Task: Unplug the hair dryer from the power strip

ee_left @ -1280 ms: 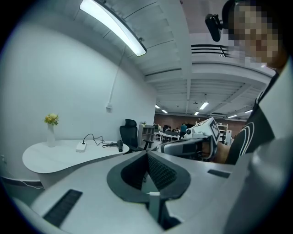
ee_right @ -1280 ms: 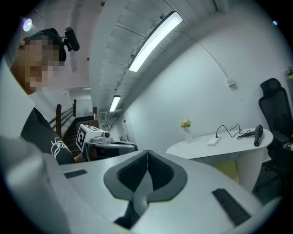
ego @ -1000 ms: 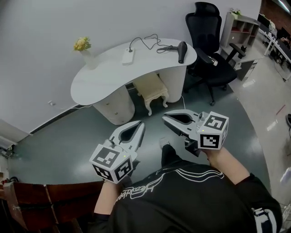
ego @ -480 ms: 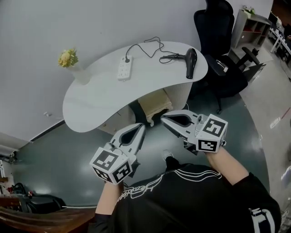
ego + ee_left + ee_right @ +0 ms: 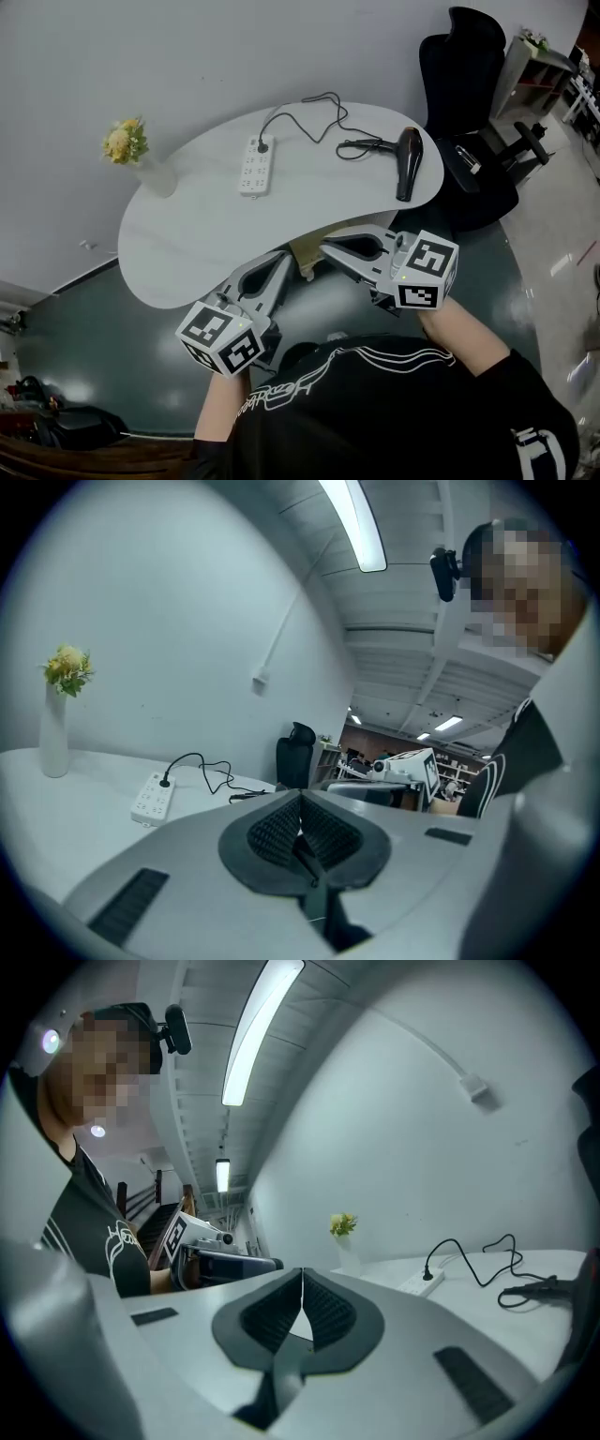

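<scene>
Jaws are pressed together, empty, on grey left gripper (image 5: pixel 285 256) and right gripper (image 5: pixel 324 246); black hair dryer (image 5: pixel 408 161) is plugged into white power strip (image 5: pixel 253 167).

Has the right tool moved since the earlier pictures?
Yes. The right tool has moved toward the white table. In the head view its shut tip now overlaps the table's near edge, while earlier open floor lay between them.

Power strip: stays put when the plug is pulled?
Likely not: the power strip looks slim and light, loose on the smooth table, so it may slide. The plug sits at one end, so that end may lift first.
</scene>
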A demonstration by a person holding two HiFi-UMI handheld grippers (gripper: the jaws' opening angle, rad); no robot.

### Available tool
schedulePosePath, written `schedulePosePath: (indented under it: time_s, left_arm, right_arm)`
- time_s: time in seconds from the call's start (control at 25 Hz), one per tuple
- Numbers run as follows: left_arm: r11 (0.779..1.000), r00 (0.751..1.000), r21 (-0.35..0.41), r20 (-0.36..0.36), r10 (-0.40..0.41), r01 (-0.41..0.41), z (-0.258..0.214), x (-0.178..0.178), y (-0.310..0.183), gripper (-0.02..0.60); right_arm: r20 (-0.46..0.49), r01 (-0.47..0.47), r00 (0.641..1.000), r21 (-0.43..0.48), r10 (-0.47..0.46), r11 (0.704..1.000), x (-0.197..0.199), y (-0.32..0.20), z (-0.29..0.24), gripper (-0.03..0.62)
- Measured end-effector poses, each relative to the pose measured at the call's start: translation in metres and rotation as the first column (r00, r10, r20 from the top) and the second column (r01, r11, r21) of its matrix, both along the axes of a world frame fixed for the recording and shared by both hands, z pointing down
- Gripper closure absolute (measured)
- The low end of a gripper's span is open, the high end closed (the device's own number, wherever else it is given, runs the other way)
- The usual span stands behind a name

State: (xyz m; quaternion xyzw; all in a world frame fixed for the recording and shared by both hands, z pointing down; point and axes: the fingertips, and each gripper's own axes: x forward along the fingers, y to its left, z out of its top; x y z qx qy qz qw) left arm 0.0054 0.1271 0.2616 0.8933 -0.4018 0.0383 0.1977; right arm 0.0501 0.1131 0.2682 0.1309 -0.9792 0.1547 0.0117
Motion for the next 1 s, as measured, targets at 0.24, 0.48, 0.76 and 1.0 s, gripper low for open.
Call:
schedulePosePath:
  time_s: [0.24, 0.48, 0.76, 1.0]
  left_arm:
    - [0.998, 0.997, -0.012, 0.054, -0.06, 0.061, 0.019, -0.032, -0.048, 0.578]
    - [0.999, 0.997, -0.035, 0.076, -0.029, 0.032, 0.033, -0.06, -0.113, 0.578]
    - [0.993, 0.994, -0.114, 0.097, 0.049, -0.037, 0.069, -0.099, -0.194, 0.577]
    - [0.987, 0.985, -0.155, 0.152, 0.076, -0.052, 0.102, -0.133, -0.247, 0.575]
  right_arm:
    - [-0.015, -0.017, 1.0, -0.045, 0.016, 0.999, -0.024, -0.044, 0.013, 0.599]
    - [-0.026, -0.057, 0.998, -0.076, 0.055, 0.996, -0.05, -0.102, 0.023, 0.599]
    - [-0.073, -0.128, 0.99, -0.136, 0.119, 0.982, -0.086, -0.184, 0.045, 0.599]
    - [-0.104, -0.17, 0.983, -0.166, 0.154, 0.971, -0.111, -0.233, 0.059, 0.599]
